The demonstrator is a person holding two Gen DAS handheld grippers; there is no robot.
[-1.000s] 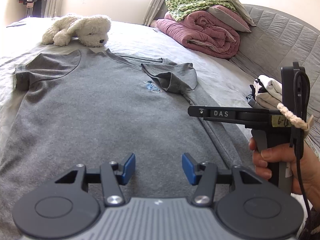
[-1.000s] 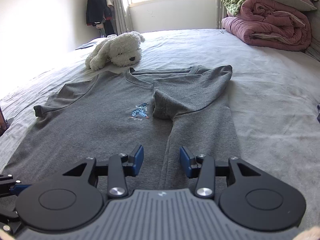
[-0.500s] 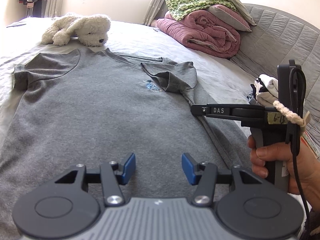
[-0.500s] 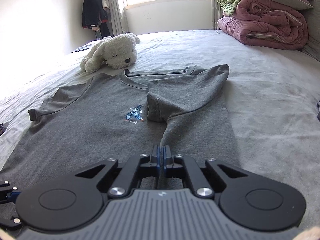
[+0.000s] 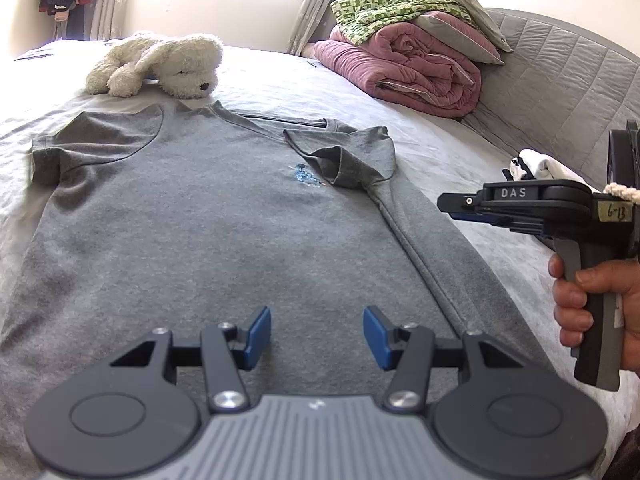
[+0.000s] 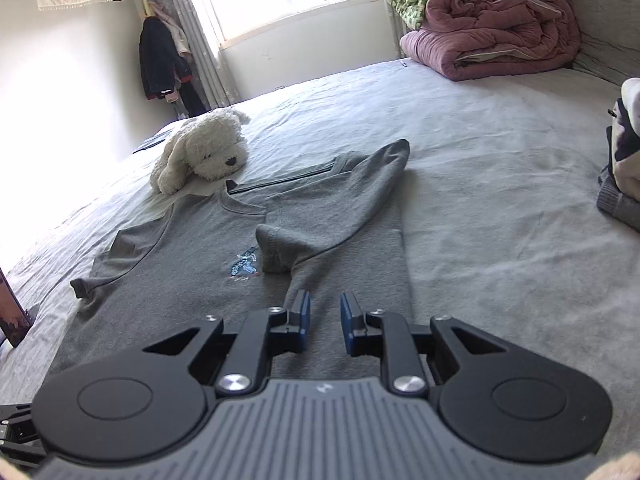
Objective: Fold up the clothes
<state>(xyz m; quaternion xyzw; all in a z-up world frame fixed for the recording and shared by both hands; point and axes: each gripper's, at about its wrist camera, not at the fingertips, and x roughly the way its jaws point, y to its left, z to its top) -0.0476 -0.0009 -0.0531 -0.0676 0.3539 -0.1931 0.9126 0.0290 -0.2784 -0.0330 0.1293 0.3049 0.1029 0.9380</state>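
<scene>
Grey T-shirt [image 5: 200,216]: lies flat on the bed [image 6: 500,184], collar far from the fingers, right sleeve [image 6: 320,216] folded in over the chest.
Left gripper [image 5: 316,336]: blue pads wide apart, holding nothing, above the shirt's lower part.
Right gripper [image 6: 325,322]: fingers apart with a narrow gap, holding nothing, above the shirt's folded right side.
Hand [image 5: 592,308]: grips the right gripper's handle.
Beyond the fingers: white plush dog [image 5: 160,66] by the collar; pink quilt [image 5: 404,72] farther right.
</scene>
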